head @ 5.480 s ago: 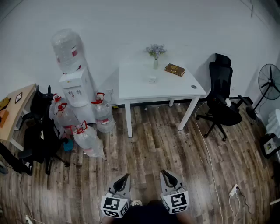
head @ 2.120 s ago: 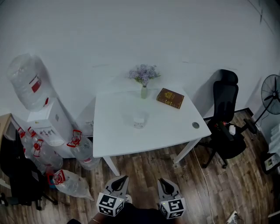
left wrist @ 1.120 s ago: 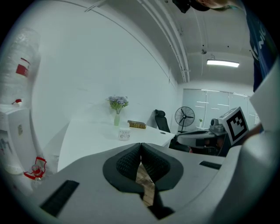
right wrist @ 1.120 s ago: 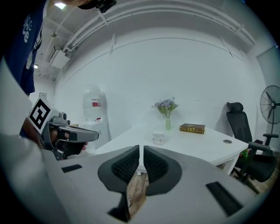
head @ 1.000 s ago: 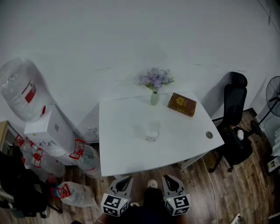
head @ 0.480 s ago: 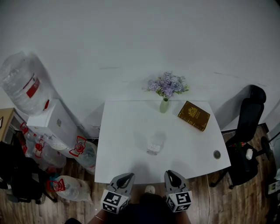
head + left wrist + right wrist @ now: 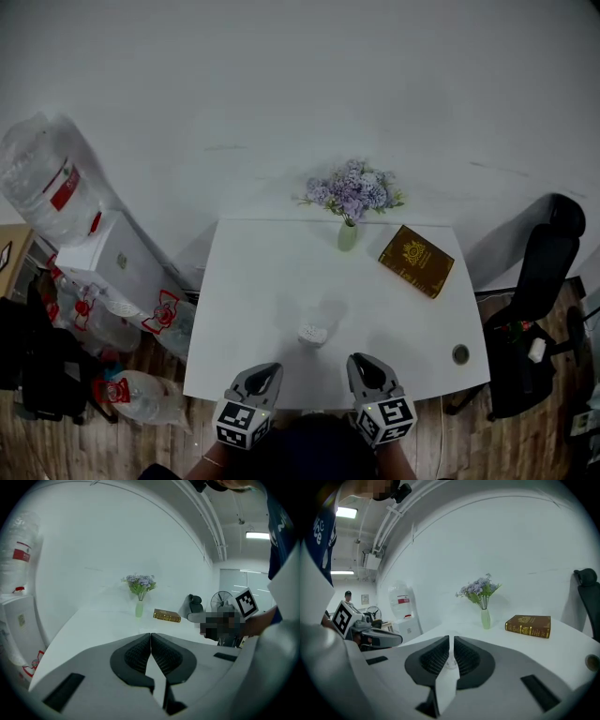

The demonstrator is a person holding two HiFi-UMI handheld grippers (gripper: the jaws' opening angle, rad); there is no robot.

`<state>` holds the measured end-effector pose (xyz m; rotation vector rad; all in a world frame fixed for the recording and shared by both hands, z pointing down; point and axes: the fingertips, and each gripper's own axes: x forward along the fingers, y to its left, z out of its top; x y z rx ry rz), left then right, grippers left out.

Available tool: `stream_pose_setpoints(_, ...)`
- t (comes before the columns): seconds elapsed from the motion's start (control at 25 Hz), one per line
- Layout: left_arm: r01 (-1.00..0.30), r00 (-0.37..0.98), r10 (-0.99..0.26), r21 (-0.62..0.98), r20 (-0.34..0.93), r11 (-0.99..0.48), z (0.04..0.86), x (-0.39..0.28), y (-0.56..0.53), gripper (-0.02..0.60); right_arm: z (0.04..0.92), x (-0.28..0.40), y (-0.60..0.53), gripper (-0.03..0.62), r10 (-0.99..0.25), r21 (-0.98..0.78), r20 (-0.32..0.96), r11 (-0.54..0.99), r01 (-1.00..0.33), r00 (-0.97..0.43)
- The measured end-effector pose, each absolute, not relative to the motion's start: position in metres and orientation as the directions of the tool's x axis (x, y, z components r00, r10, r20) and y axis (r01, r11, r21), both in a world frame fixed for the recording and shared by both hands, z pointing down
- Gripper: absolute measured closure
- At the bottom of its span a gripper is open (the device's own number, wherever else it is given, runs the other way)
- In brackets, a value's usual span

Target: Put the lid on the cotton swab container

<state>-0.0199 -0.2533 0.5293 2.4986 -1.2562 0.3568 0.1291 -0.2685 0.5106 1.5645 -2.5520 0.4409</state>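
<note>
While neither gripper holds anything, the head view shows the cotton swab container [image 7: 313, 334] at centre frame on the white table [image 7: 262, 272], just above the left gripper [image 7: 265, 373] and right gripper [image 7: 360, 365]. I cannot tell a lid apart.

Left gripper view: jaws together, empty.

Right gripper view: jaws all but closed, empty, with the container visible beyond them.

Judged step: approach. The next move calls for locating the lid and opening the jaws.

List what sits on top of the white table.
On the table: a vase of purple flowers, a brown book, a small clear container and a round dark disc. The left hand-held gripper and right hand-held gripper cover bits of its near edge. The container's contents are too small to tell.
</note>
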Motion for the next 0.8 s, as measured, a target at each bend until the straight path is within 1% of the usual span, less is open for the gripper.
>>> stream_pose_setpoints(0.08, -0.822, 0.565, -0.735, 0.184, 0.374, -0.539, 0.536, -0.016, -0.261, 0.561, 0.511, 0.13, -0.279, 0.536, -0.816, -0.221, 0.256, 0.473, -0.853, -0.519)
stream_pose_setpoints(0.24, -0.824, 0.565, -0.727, 0.22, 0.39, -0.522, 0.548, -0.006, -0.271, 0.559, 0.518, 0.124, -0.295, 0.527, -0.721, -0.205, 0.309, 0.587, -0.783, -0.621)
stream_pose_setpoints(0.28, -0.822, 0.568, -0.724, 0.229, 0.391, -0.521, 0.549, -0.005, -0.273, 0.548, 0.518, 0.123, -0.298, 0.516, -0.704, -0.217, 0.312, 0.601, -0.769, -0.638)
stream_pose_setpoints(0.36, -0.826, 0.562, -0.726, 0.235, 0.396, -0.512, 0.551, -0.004, -0.279, 0.49, 0.519, 0.121, -0.304, 0.456, -0.672, -0.27, 0.308, 0.616, -0.74, -0.673)
stream_pose_setpoints(0.4, -0.828, 0.56, -0.726, 0.235, 0.4, -0.509, 0.551, -0.005, -0.281, 0.488, 0.52, 0.12, -0.307, 0.433, -0.659, -0.294, 0.306, 0.621, -0.727, -0.687)
stream_pose_setpoints(0.44, -0.827, 0.561, -0.722, 0.234, 0.405, -0.511, 0.552, -0.005, -0.284, 0.487, 0.521, 0.12, -0.31, 0.427, -0.648, -0.31, 0.306, 0.625, -0.717, -0.697)
stream_pose_setpoints(0.52, -0.821, 0.568, -0.707, 0.229, 0.42, -0.523, 0.555, -0.005, -0.289, 0.458, 0.525, 0.119, -0.318, 0.421, -0.632, -0.328, 0.309, 0.63, -0.704, -0.71)
stream_pose_setpoints(0.72, -0.815, 0.574, -0.69, 0.227, 0.44, -0.533, 0.559, -0.006, -0.296, 0.453, 0.53, 0.117, -0.352, 0.416, -0.608, -0.395, 0.307, 0.619, -0.679, -0.732)
stream_pose_setpoints(0.8, -0.812, 0.579, -0.681, 0.239, 0.448, -0.533, 0.561, -0.007, -0.298, 0.441, 0.533, 0.113, -0.365, 0.416, -0.584, -0.414, 0.316, 0.624, -0.662, -0.748)
